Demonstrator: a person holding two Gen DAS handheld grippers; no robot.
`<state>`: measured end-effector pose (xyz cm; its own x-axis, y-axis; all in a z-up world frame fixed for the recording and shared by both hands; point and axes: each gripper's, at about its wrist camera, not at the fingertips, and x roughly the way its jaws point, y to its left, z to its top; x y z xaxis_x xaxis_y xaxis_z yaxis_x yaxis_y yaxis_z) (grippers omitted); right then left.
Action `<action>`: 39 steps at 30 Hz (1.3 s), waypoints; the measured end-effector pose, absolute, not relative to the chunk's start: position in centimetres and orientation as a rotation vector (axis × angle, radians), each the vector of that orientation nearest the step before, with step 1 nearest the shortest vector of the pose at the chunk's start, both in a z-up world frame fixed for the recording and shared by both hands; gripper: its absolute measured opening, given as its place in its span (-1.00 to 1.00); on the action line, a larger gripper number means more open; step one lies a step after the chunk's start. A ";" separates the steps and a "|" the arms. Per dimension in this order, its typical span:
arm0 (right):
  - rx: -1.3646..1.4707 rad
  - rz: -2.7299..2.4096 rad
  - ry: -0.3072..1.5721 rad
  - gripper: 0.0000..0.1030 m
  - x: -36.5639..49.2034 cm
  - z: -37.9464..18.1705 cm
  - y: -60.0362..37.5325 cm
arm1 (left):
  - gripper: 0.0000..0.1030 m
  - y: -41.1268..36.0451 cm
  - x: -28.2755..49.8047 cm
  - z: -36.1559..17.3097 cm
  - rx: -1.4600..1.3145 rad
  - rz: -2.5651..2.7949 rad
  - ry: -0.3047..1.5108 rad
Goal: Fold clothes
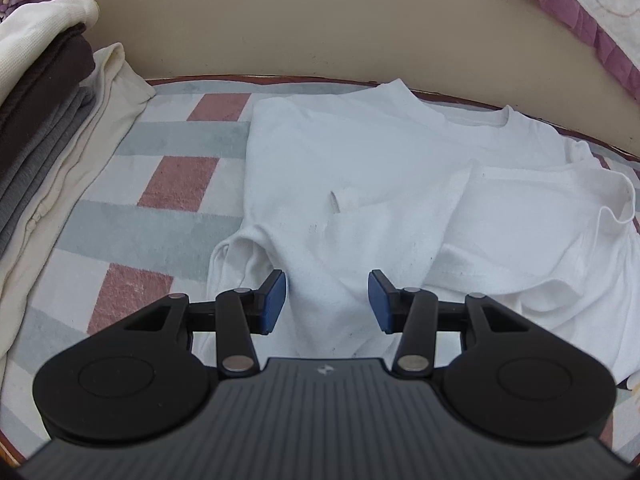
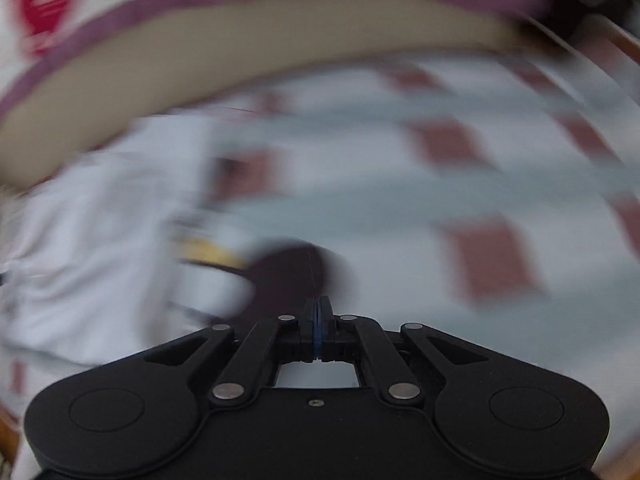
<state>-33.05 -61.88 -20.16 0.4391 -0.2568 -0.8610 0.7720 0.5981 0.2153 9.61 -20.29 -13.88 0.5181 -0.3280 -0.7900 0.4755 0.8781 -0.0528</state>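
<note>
Left tongs are hanging open, holding nothing, just over the white shirt stretching away ahead. Right tongs are squeezing shut, empty, farther off.

white shirt: soft cloth, matt, a bit wrinkly, with small dark specks.
checked cover: fuzzy cloth, matt, like a towel.
stack of folded clothes: soft cloth, matt; the grey layers look ribbed, the cream ones smooth.
wall: hard, smooth and dull, with a few small marks.
quilt edge: puffy stitched cloth, matt.
left gripper: black plastic, matt and smooth; the body has fine ridges; the round pins are shiny metal.
pads: blue, dull, look rubbery.
right gripper: the same matt black plastic, with shiny metal pins.
</note>
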 end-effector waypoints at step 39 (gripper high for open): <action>0.162 -0.320 0.591 0.22 -11.0 -16.9 -57.1 | 0.22 -19.2 8.0 -12.4 0.317 -0.701 0.872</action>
<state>-11.01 -57.09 -16.90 0.7832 -0.2491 -0.5697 0.3413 0.9381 0.0590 7.96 -19.22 -12.35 0.4421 -0.4300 -0.7872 0.6763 0.7363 -0.0224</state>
